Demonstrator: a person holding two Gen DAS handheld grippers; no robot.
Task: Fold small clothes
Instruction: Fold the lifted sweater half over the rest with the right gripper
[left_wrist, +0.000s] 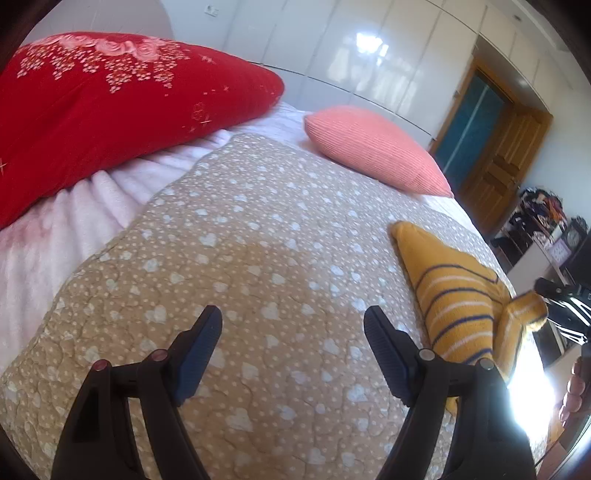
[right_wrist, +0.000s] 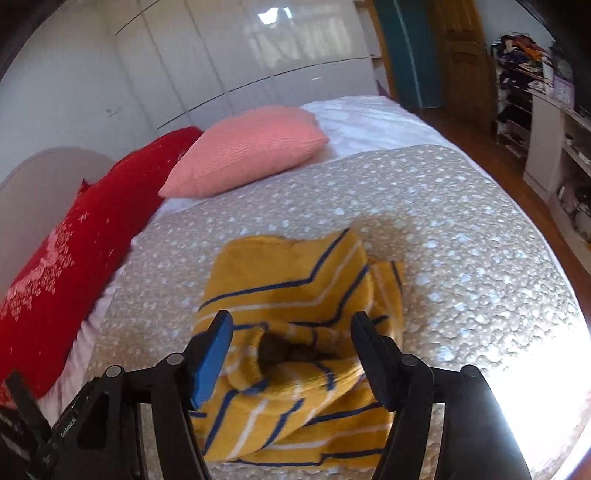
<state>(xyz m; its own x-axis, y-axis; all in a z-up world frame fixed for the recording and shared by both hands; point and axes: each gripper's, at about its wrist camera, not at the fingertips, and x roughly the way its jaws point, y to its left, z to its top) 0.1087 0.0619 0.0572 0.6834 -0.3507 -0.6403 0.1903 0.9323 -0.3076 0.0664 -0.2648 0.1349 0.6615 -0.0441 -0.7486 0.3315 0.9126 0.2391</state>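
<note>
A small yellow sweater (right_wrist: 291, 291) with blue and white stripes lies bunched on the beige heart-print quilt (right_wrist: 461, 229). My right gripper (right_wrist: 291, 332) is open and hovers just above the sweater's near part, a finger on each side. In the left wrist view the sweater (left_wrist: 458, 299) lies at the right, beside my open, empty left gripper (left_wrist: 293, 325), which hovers over bare quilt (left_wrist: 240, 240). The right gripper's body (left_wrist: 565, 295) shows at the right edge there.
A red floral pillow (left_wrist: 110, 110) and a pink ribbed cushion (left_wrist: 373, 147) lie at the bed's far side on a white sheet (right_wrist: 369, 118). White wardrobe doors (right_wrist: 221, 55) stand behind. Shelves with clutter (right_wrist: 554, 110) and a wooden door stand to the right.
</note>
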